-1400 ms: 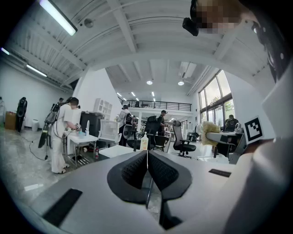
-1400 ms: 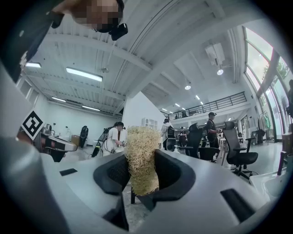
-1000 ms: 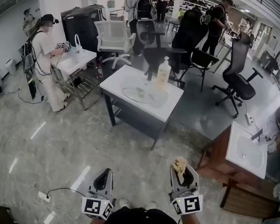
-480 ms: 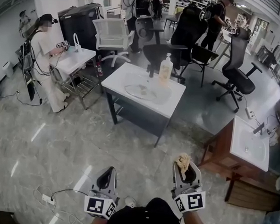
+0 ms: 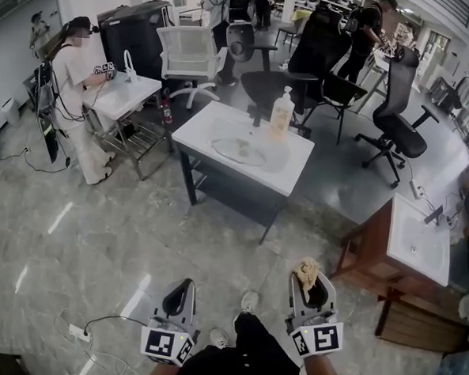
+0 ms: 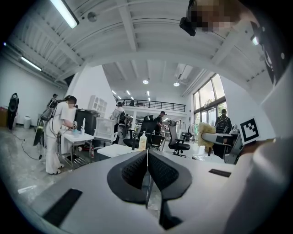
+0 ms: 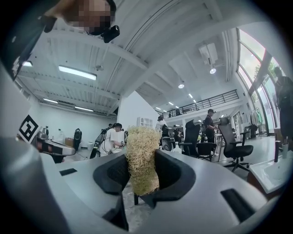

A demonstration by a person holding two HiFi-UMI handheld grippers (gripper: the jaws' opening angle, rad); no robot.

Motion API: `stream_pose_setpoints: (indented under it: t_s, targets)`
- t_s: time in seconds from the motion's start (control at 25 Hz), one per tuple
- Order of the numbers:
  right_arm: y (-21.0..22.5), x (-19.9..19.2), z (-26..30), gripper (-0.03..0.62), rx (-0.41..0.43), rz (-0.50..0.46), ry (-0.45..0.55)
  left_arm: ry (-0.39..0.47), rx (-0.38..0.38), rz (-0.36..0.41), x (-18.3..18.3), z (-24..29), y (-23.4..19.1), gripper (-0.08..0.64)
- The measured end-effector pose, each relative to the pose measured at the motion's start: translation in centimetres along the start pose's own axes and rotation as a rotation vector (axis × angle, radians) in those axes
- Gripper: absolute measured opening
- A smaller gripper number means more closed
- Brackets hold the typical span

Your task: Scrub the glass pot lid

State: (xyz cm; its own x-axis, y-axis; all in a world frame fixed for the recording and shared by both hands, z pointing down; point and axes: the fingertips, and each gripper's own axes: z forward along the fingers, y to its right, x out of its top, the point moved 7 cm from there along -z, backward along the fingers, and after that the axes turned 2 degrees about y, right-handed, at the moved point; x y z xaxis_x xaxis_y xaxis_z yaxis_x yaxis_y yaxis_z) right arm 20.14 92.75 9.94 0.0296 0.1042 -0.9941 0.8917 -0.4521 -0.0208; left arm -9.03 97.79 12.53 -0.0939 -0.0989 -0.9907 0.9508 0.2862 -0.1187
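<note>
Marble floor [image 5: 98, 214] stretches between you and the white table [image 5: 202, 131] at upper centre, where the glass pot lid [image 5: 238, 150] rests beside a soap bottle [image 5: 282, 114]. Your left gripper [image 5: 180, 292] is closed, empty; your right gripper [image 5: 308, 284] clamps a fibrous scrubber [image 5: 305, 270]. Chairs [image 5: 191, 55] crowd behind the table.

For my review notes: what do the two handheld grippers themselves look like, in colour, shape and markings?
The left gripper and right gripper match: pale grey bodies that narrow toward rounded black fingers with a dotted, textured face. Each carries a white cube at its rear end, printed with black square markers.
</note>
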Motion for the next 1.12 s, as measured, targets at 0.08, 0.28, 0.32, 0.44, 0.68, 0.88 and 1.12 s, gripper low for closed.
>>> stream_pose_setpoints:
  t_s: [0.08,0.28,0.32,0.44,0.68,0.88,1.12]
  targets:
    - [0.3,-0.1,0.6,0.149,-0.001,0.000,0.005,0.002,-0.003,0.003,0.1,0.6,-0.2,0.028]
    - [1.4,-0.4,3.1,0.150,0.001,0.007,0.016,0.005,0.008,0.006,0.3,2.9,-1.0,0.028]
    - [1.7,-0.5,3.6,0.150,0.004,0.007,0.017,0.005,0.010,0.006,0.3,3.4,-1.1,0.028]
    - [2.6,-0.6,5.2,0.150,0.012,0.010,0.017,0.004,0.019,0.003,0.5,4.9,-1.5,0.028]
    - [4.8,-1.0,9.2,0.150,0.018,0.005,0.016,0.002,0.028,0.002,0.8,9.1,-2.6,0.028]
    - [7.1,-1.7,12.5,0.150,0.015,0.011,0.019,-0.001,0.037,0.009,0.9,13.0,-3.7,0.028]
    - [10.2,-2.4,16.9,0.150,0.026,0.016,0.020,0.008,0.038,0.018,1.5,18.3,-4.3,0.028]
